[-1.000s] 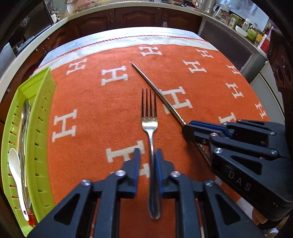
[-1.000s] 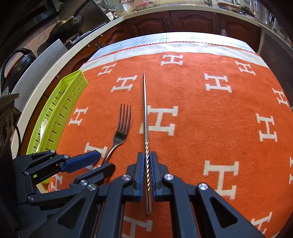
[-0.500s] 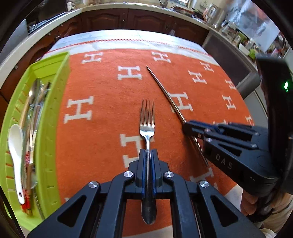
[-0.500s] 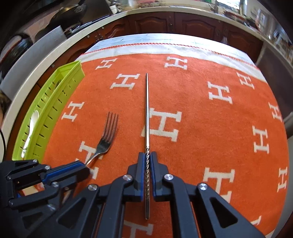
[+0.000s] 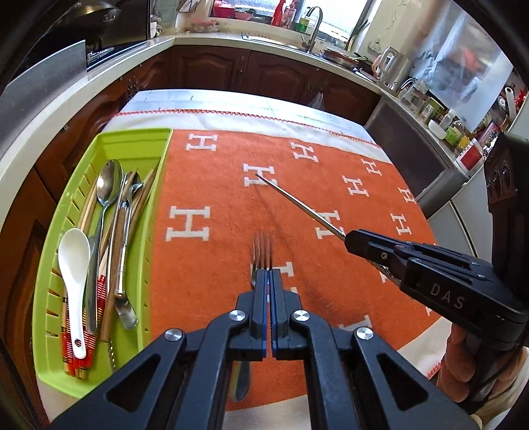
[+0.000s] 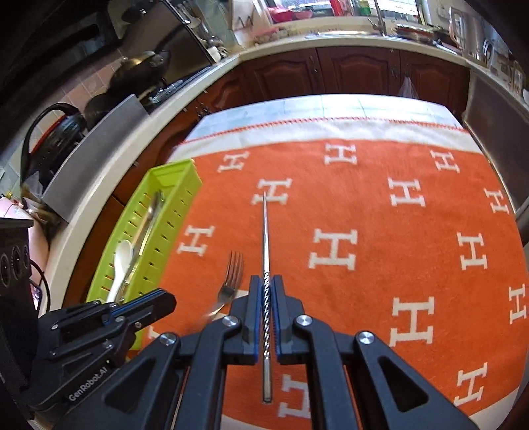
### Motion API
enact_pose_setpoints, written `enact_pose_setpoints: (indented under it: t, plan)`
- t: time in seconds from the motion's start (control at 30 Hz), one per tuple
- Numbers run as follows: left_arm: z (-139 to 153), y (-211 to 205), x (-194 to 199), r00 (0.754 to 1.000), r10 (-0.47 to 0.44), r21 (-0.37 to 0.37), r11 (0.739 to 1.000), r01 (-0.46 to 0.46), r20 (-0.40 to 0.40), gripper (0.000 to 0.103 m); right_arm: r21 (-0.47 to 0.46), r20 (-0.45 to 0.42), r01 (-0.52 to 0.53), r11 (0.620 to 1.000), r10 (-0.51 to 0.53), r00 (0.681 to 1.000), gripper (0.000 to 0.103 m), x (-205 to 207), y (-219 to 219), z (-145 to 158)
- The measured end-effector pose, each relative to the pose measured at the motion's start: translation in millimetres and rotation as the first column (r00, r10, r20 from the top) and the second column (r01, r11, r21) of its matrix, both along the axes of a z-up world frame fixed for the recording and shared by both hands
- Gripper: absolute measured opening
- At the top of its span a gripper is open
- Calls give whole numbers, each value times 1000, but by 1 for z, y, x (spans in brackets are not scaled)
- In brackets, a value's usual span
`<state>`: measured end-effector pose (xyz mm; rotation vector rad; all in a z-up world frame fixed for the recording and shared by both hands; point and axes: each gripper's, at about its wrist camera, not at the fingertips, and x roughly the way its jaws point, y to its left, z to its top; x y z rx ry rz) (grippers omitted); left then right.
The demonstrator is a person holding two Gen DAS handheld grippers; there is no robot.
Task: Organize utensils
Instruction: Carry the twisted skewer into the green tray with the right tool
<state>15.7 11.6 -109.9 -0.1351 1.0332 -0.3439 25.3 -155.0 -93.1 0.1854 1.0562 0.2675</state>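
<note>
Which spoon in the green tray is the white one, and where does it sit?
The white spoon lies nearest the green tray's left wall, at the close end, bowl pointing away. The other spoons beside it are shiny metal.

Home kitchen: dark wood cabinets (image 5: 271, 71), pale countertop (image 6: 330, 41), sink faucet (image 5: 314, 20), wok (image 6: 139, 66) on stove, kettle (image 5: 391, 67).
</note>
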Motion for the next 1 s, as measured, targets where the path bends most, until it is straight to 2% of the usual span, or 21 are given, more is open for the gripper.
enact_pose_setpoints:
  t: [0.3,0.67,0.87,1.0]
  plan:
    - [-16,2,4,998,4,-14,1000,-5,-63,0,30,-16,4,1000,-4,1000,5,-5,-3,0]
    - [-31,12,7,992,36,-36,999,-41,-124,0,67,56,7,998,-10,998,5,-5,1,27]
    - [-29,20,0,991,44,-44,998,-50,-127,0,98,103,-34,995,24,994,5,-3,12,50]
    - [-13,38,-11,992,78,-52,995,-84,-103,0,97,154,-94,991,79,985,5,2,36,71]
